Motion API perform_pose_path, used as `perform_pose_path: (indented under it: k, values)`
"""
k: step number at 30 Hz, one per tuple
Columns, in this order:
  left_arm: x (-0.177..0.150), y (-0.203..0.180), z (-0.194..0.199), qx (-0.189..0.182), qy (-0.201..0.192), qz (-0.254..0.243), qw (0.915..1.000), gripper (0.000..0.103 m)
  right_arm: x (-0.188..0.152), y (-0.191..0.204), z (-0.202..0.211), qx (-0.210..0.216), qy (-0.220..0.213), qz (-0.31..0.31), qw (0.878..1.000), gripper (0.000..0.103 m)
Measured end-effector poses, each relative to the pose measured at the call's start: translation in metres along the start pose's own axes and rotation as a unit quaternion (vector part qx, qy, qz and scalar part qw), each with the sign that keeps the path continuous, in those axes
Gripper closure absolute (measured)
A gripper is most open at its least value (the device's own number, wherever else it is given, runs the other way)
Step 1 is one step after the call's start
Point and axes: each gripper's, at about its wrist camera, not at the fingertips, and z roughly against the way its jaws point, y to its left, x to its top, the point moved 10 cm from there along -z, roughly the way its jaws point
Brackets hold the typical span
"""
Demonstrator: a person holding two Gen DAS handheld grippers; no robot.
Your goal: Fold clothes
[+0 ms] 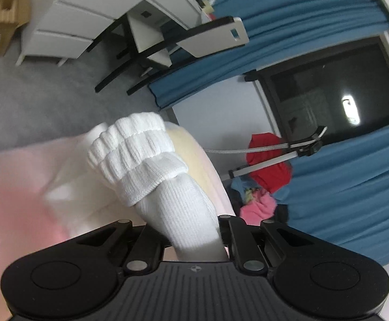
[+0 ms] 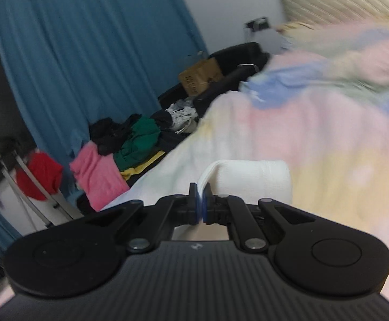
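A white ribbed sock (image 1: 151, 171) fills the middle of the left wrist view, its bunched cuffs pointing up. My left gripper (image 1: 194, 243) is shut on its lower part, and the fingertips are hidden by the fabric. In the right wrist view my right gripper (image 2: 201, 200) is shut on the thin edge of a white sock (image 2: 250, 179), which bends off to the right. Both socks hang above a pastel pink, yellow and blue bedspread (image 2: 328, 139).
A pile of clothes (image 2: 130, 144) in pink, green, black and red lies by the bed's edge, also in the left wrist view (image 1: 261, 200). Blue curtains (image 2: 87, 53) hang behind. A white dresser (image 1: 82, 18), a chair (image 1: 183, 40) and a cardboard box (image 1: 4, 18) stand on grey carpet.
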Motion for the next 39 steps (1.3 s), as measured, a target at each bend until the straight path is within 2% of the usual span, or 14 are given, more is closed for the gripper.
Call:
perform_pose_path:
  k: [5,7,10,14,16,18,21,23,26,29,32,36,38,39]
  values:
    - [0.022,-0.012,-0.108,0.050,-0.020,-0.056,0.9970,0.092,-0.009,0.060,-0.103,-0.022,0.011,0.073,0.997,0.097]
    - [0.021,-0.003,-0.146,0.072,-0.007,-0.053,0.9960,0.091,-0.022,0.076,-0.143,-0.029,0.020,0.092,0.995,0.097]
    - [0.020,0.007,-0.186,0.093,0.008,-0.068,0.9933,0.091,-0.048,0.079,-0.188,-0.051,0.033,0.121,0.991,0.097]
    - [0.019,0.012,-0.212,0.101,0.024,-0.087,0.9908,0.088,-0.066,0.059,-0.209,-0.041,0.033,0.087,0.995,0.095]
    - [0.018,0.012,-0.210,0.096,0.031,-0.087,0.9910,0.086,-0.064,0.052,-0.203,-0.027,0.032,0.055,0.998,0.093]
    - [0.016,0.012,-0.199,0.083,0.037,-0.088,0.9919,0.079,-0.062,0.048,-0.192,-0.016,0.035,0.026,0.999,0.089]
    - [0.009,0.006,-0.166,0.061,0.029,-0.109,0.9917,0.058,-0.055,0.041,-0.159,0.000,0.030,0.003,1.000,0.083]
    - [0.001,0.003,-0.138,0.053,0.020,-0.121,0.9910,0.044,-0.055,0.035,-0.128,0.011,0.022,-0.010,1.000,0.059]
    - [-0.019,0.006,-0.101,0.048,0.023,-0.120,0.9914,0.034,-0.060,0.023,-0.079,0.031,0.010,-0.033,0.999,0.030]
    - [-0.039,0.022,-0.071,0.038,0.032,-0.082,0.9954,0.022,-0.081,0.009,-0.042,0.059,0.038,-0.080,0.994,0.030]
    - [-0.057,0.048,-0.051,0.057,0.039,-0.037,0.9969,0.020,-0.115,-0.009,-0.014,0.102,0.098,-0.169,0.976,0.030]
    - [-0.070,0.076,-0.052,0.051,0.049,0.015,0.9974,0.020,-0.159,-0.010,-0.009,0.172,0.218,-0.261,0.924,0.030]
    - [-0.072,0.084,-0.062,0.052,0.046,0.026,0.9972,0.020,-0.173,-0.004,-0.017,0.173,0.255,-0.252,0.917,0.030]
    - [-0.071,0.087,-0.067,0.053,0.041,0.029,0.9973,0.020,-0.178,-0.001,-0.022,0.163,0.261,-0.237,0.921,0.030]
